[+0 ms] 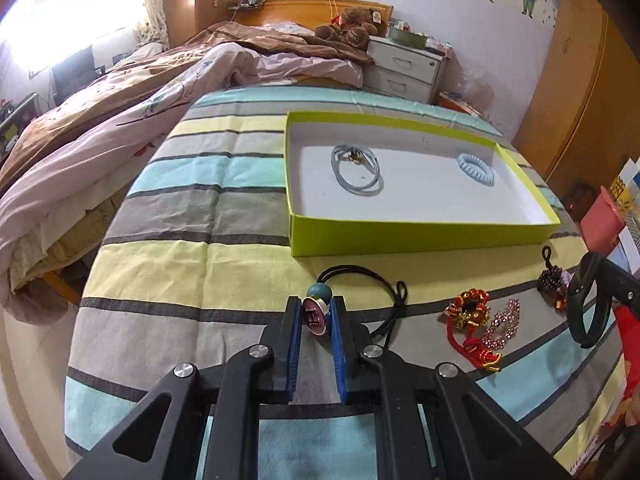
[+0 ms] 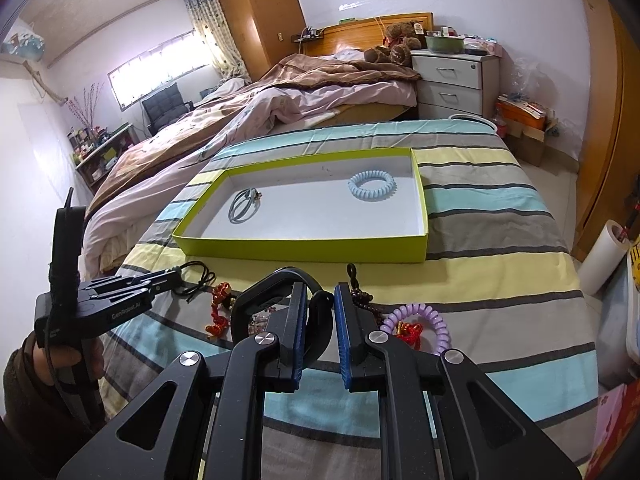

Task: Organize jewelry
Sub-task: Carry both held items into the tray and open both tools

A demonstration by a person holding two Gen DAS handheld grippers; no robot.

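A lime-green shallow box (image 1: 416,236) (image 2: 304,250) with a white inside lies on the striped cloth; it holds a grey hair tie (image 1: 357,167) (image 2: 242,210) and a pale blue coil tie (image 1: 475,169) (image 2: 372,184). My left gripper (image 1: 315,312) (image 2: 176,276) is shut on the pink and teal beads (image 1: 316,312) of a black cord hair tie (image 1: 384,300), just in front of the box. My right gripper (image 2: 320,308) is shut on a black wristband (image 2: 276,292) (image 1: 592,300), held above the cloth near the box's front wall.
Loose on the cloth lie a red-gold knot ornament (image 1: 470,312) (image 2: 220,308), a pink rhinestone clip (image 1: 502,326), a dark bead charm (image 1: 554,280) (image 2: 360,296) and a purple coil tie (image 2: 420,320). A bed (image 2: 280,104) and a white nightstand (image 2: 456,80) stand beyond.
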